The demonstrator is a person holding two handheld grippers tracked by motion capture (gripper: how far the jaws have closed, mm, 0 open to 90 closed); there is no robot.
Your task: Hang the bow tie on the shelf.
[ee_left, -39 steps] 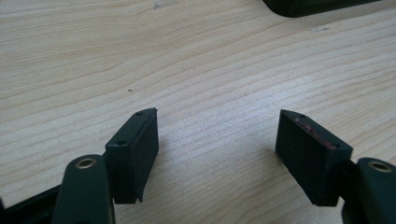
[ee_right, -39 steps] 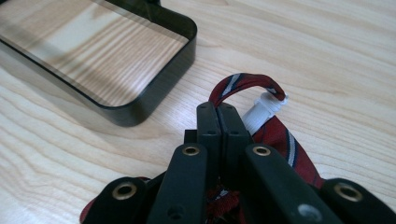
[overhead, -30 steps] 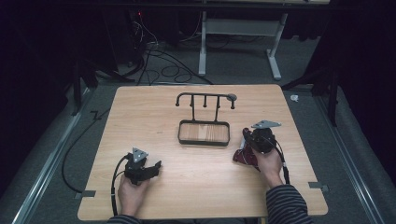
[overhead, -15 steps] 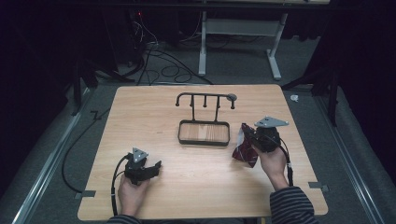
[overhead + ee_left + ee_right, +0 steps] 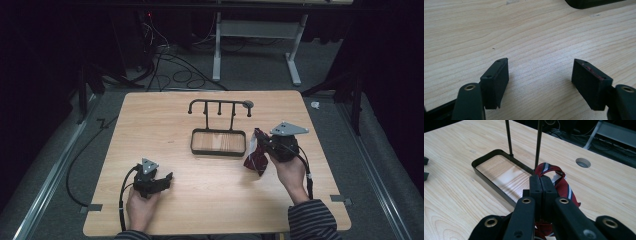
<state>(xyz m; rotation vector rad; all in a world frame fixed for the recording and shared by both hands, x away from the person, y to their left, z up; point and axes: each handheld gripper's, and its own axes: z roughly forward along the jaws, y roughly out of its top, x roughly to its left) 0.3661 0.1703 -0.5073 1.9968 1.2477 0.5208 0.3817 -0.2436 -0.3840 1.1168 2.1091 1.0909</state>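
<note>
A dark red striped tie (image 5: 256, 157) (image 5: 559, 182) hangs bunched from my right gripper (image 5: 260, 142) (image 5: 540, 180), whose jaws are shut on it just right of the black rack's tray (image 5: 218, 150) (image 5: 486, 160). The rack's hooked top bar (image 5: 220, 103) rises on two thin posts (image 5: 538, 142) behind the tray. My left gripper (image 5: 167, 177) (image 5: 540, 75) rests low over the bare wood at the front left, open, with nothing between its pads (image 5: 499, 77).
The light wooden table (image 5: 150, 125) has a round cable hole (image 5: 248, 104) (image 5: 583, 162) near its far edge. Cables (image 5: 170, 60) and a white desk frame (image 5: 255, 35) lie on the dark floor beyond.
My right gripper has lifted the tie off the table and carried it up beside the tray's right end. The left gripper has stayed put.
</note>
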